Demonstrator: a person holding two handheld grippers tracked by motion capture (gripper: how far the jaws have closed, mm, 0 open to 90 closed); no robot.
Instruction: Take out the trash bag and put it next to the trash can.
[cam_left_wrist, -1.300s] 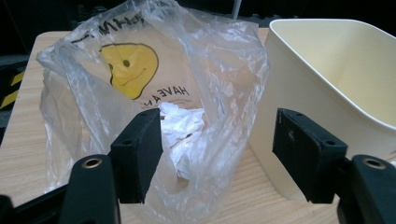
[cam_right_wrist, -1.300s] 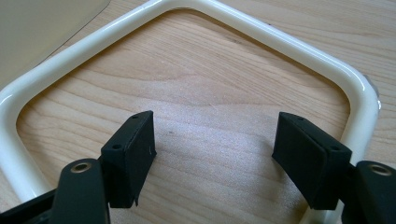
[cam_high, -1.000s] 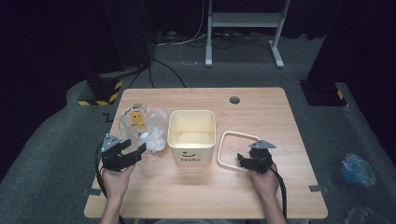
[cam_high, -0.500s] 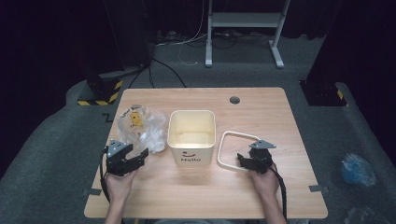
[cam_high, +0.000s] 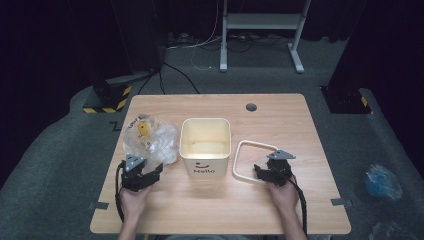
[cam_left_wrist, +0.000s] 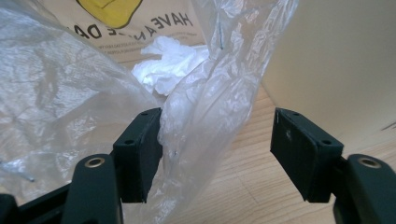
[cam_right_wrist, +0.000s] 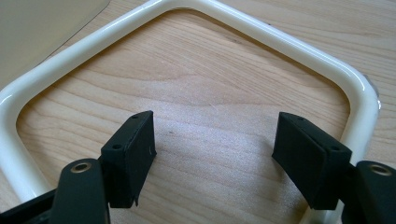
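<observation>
A clear plastic bag (cam_high: 150, 137) lies crumpled on the left part of the wooden table (cam_high: 280, 120), just left of a cream bin (cam_high: 205, 145) that stands upright and open at the table's middle with a smile mark and the word "Hello" on its near wall. In the high view a yellow-printed paper shows through the plastic at the bag's far side. In the left gripper view the same bag (cam_left_wrist: 93, 84) fills the left and centre, with crumpled white paper (cam_left_wrist: 168, 65) inside it and tan paper carrying a yellow shape and printed letters behind that. The left gripper (cam_high: 142, 176) sits at the bag's near edge, held in the person's left hand (cam_high: 134, 200); seen from its own camera, the left gripper (cam_left_wrist: 217, 149) has its jaws spread wide, a fold of the plastic hanging between them and lying against the inner face of the left-hand jaw, while the other jaw stands clear of it, with the bin's cream wall (cam_left_wrist: 336, 65) beyond. Just right of the bin a cream ring-shaped frame (cam_high: 256, 161) lies flat on the wood. The right gripper (cam_high: 272, 172) rests at the frame's near right side, and from its own camera the right gripper (cam_right_wrist: 215, 154) is open, its jaws apart over bare wood inside the frame (cam_right_wrist: 261, 37), gripping nothing.
</observation>
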